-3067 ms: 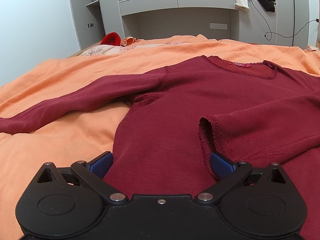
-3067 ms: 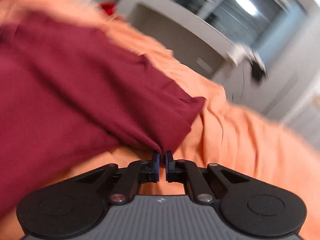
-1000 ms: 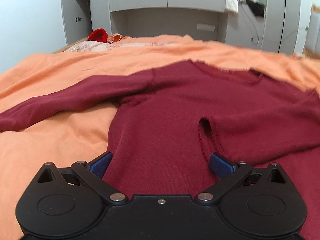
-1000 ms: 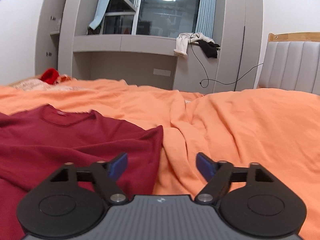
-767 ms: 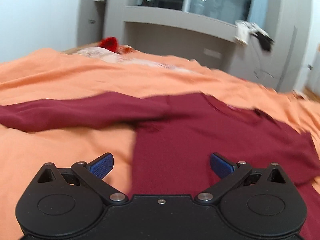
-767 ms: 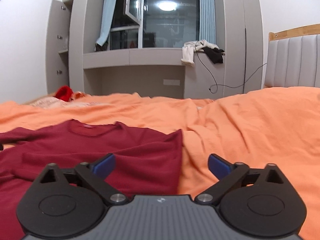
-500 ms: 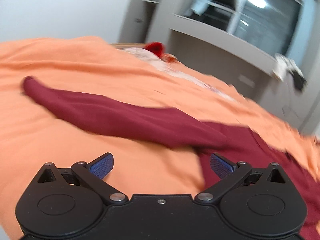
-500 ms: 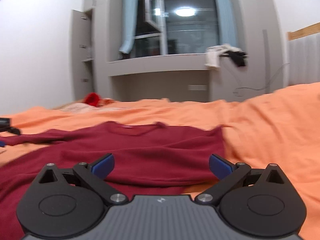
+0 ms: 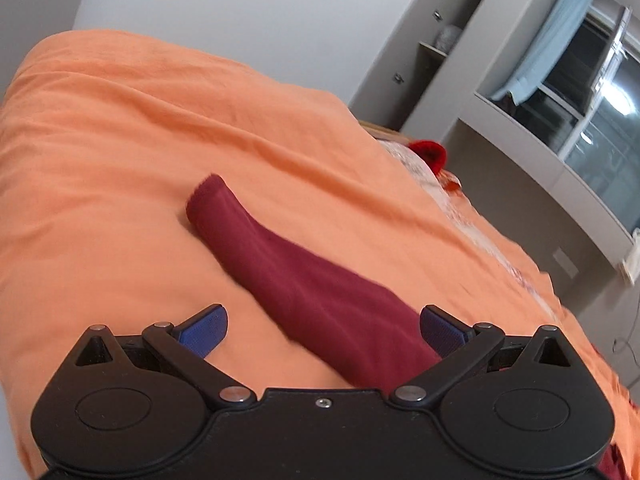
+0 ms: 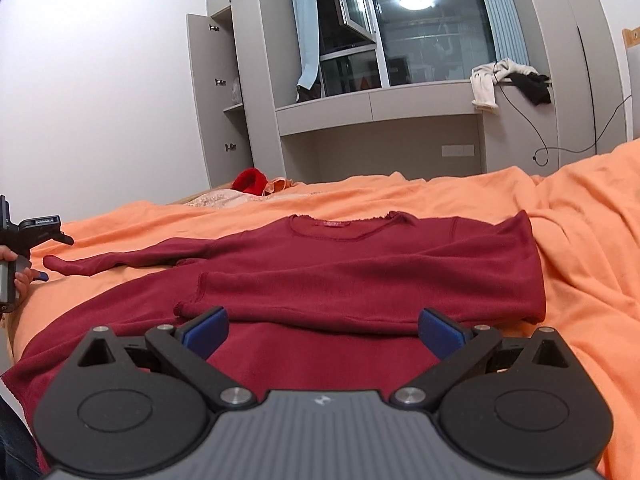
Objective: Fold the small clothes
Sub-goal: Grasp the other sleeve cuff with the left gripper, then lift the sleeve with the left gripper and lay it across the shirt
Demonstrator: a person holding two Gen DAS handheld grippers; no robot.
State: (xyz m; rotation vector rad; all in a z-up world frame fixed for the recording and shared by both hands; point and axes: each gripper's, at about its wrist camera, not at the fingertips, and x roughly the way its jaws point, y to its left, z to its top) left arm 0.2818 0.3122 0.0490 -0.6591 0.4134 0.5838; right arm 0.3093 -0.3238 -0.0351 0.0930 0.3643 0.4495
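A dark red sweater [image 10: 360, 280] lies flat on the orange bedspread [image 10: 580, 260]. One sleeve [image 10: 320, 292] is folded across its body. The other sleeve [image 9: 304, 280] stretches out to the left, ending in its cuff [image 9: 204, 196]. My left gripper [image 9: 322, 330] is open just above this sleeve, which runs between the blue pads [image 9: 204, 330] near the right one without being pinched. My right gripper [image 10: 322, 330] is wide open and holds nothing, low over the sweater's lower body and just short of the folded sleeve. A hand [image 10: 20, 276] holding the left gripper shows at the left edge.
A red item [image 10: 250, 182] and pale cloth lie at the bed's far edge. Grey cabinets [image 10: 216, 92] and a window ledge with draped clothes [image 10: 486, 88] stand behind. A bare wall is on the left. The bedspread bunches into folds on the right [image 10: 560, 192].
My left gripper swung left and rolled, from over the sweater's body to over the outstretched sleeve. My right gripper let go of the folded sleeve, opened wide and turned left to face the sweater.
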